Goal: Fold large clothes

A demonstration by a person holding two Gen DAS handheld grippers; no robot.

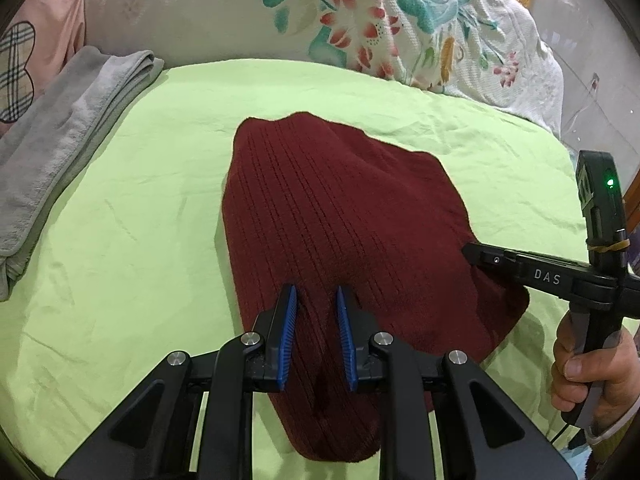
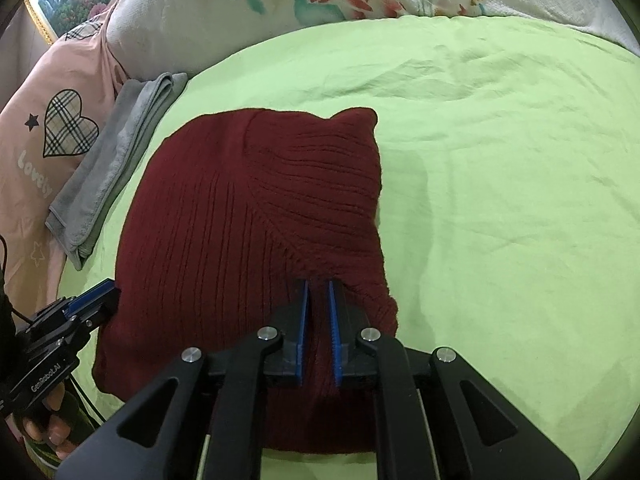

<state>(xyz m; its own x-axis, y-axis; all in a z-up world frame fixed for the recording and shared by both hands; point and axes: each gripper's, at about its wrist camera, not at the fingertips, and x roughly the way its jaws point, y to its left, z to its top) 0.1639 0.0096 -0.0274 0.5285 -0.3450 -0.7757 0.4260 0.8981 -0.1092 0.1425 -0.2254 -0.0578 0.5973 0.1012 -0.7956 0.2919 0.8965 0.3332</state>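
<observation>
A dark red ribbed knit sweater (image 1: 340,208) lies folded into a compact shape on the light green bedsheet (image 1: 120,240); it also shows in the right wrist view (image 2: 248,216). My left gripper (image 1: 316,296) is over the sweater's near edge, its blue pads a narrow gap apart with red knit fabric between them. My right gripper (image 2: 318,286) is closed on a fold of the sweater near its right edge. The right gripper also appears in the left wrist view (image 1: 472,254), touching the sweater's right side. The left gripper shows in the right wrist view (image 2: 108,296) at the sweater's left edge.
A folded grey towel (image 1: 60,160) lies at the left on the sheet. A pink pillow with a plaid heart (image 2: 68,128) and a floral quilt (image 1: 380,20) lie behind. The green sheet (image 2: 500,200) spreads to the right.
</observation>
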